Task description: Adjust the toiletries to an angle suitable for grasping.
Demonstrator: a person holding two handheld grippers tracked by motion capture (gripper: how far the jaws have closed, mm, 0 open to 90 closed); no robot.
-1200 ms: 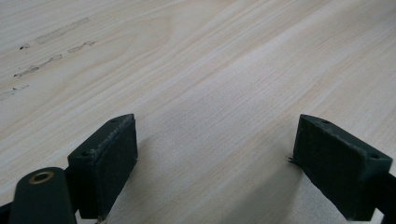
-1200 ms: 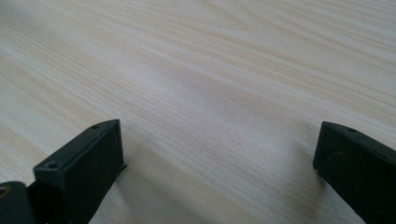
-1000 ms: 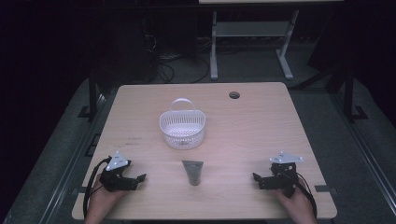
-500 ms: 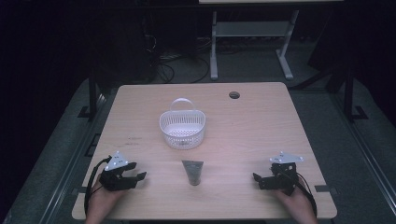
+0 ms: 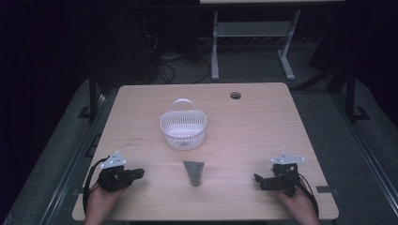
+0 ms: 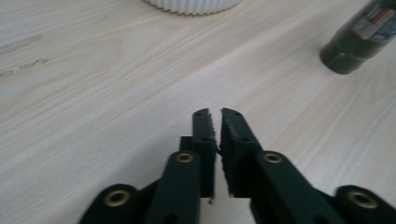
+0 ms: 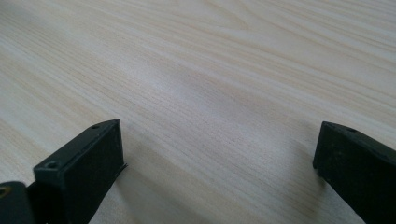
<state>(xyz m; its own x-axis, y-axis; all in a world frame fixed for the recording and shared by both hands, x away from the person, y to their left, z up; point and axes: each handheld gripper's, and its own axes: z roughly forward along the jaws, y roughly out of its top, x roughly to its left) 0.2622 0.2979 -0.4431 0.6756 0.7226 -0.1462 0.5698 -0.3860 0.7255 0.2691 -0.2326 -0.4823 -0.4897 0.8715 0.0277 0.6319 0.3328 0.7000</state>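
White plastic forms the slotted basket point(image 5: 183, 130) with an arched handle, standing at the centre of the high view on the pale wood worktop point(image 5: 263, 126); its inside looks empty. Just below it in the frame, apart from it, lies a dark grey tube point(image 5: 194, 172), cap end toward the bottom edge. The left hand-held gripper point(image 5: 136, 174) rests at lower left, its jaws nearly together with a thin gap and nothing between them. The right hand-held gripper point(image 5: 257, 180) rests at lower right, jaws spread wide over bare wood. Both sit well apart from the tube.
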